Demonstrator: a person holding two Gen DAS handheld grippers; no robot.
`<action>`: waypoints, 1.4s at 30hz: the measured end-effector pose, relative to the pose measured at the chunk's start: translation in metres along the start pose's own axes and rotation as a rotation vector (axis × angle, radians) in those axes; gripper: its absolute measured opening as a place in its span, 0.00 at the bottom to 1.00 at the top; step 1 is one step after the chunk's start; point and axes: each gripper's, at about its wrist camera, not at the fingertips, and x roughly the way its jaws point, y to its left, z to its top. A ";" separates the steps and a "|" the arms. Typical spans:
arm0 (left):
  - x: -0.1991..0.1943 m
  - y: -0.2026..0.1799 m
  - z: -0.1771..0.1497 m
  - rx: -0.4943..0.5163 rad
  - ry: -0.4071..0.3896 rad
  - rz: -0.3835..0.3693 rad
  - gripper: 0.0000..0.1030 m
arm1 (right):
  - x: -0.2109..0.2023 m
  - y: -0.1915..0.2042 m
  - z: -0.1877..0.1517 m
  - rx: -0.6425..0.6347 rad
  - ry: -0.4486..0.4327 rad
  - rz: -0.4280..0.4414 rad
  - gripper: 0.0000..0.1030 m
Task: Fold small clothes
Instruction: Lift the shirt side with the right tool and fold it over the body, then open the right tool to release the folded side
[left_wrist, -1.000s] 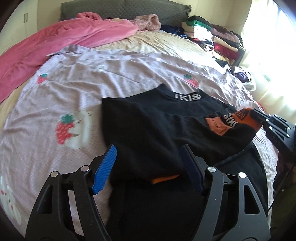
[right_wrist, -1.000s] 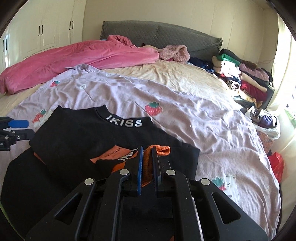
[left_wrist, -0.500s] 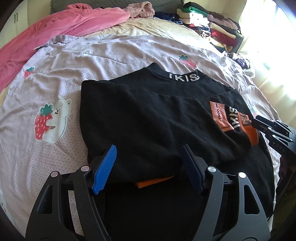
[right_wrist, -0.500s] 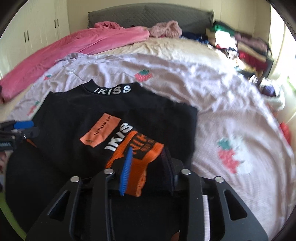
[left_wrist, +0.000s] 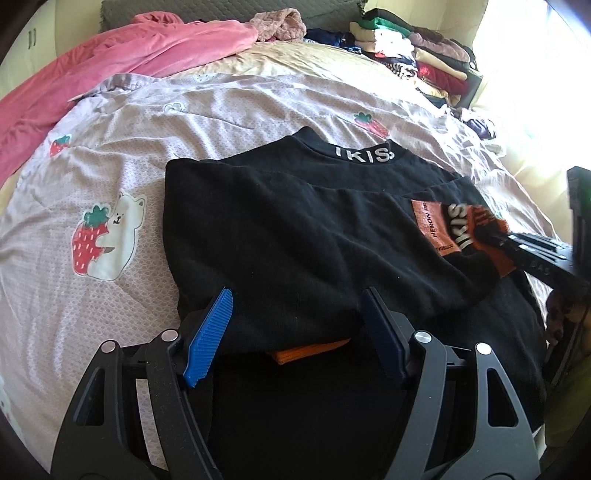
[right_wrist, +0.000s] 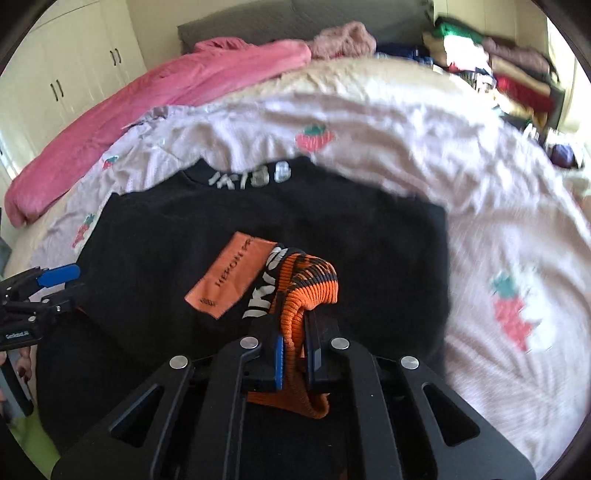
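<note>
A black sweater (left_wrist: 295, 236) with a white-lettered collar (left_wrist: 364, 154) and an orange patch (right_wrist: 229, 278) lies on the bed, its left sleeve folded across the body. My left gripper (left_wrist: 295, 325) is open and empty, just over the folded sleeve's near edge, where an orange cuff (left_wrist: 310, 350) peeks out. My right gripper (right_wrist: 293, 354) is shut on the orange-and-black right sleeve cuff (right_wrist: 310, 280), held over the sweater's right half. The right gripper also shows in the left wrist view (left_wrist: 524, 251).
The sweater rests on a lilac strawberry-print sheet (left_wrist: 122, 155). A pink blanket (left_wrist: 122, 55) lies at the back left. Stacks of folded clothes (left_wrist: 413, 55) stand at the back right. White wardrobes (right_wrist: 74, 74) stand beyond the bed.
My right gripper was shut on the cuff, opened around it half a second ago, and has shut on it again. The left gripper stays open in about the same place.
</note>
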 end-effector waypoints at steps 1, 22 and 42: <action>0.001 0.001 0.000 -0.006 0.000 -0.003 0.62 | -0.004 0.001 0.002 -0.013 -0.011 -0.015 0.07; -0.006 0.010 -0.007 -0.005 -0.007 -0.003 0.62 | -0.024 0.024 -0.003 -0.041 -0.062 -0.045 0.38; -0.039 0.025 -0.021 -0.022 -0.036 0.023 0.65 | -0.024 0.036 -0.027 0.009 -0.015 -0.081 0.82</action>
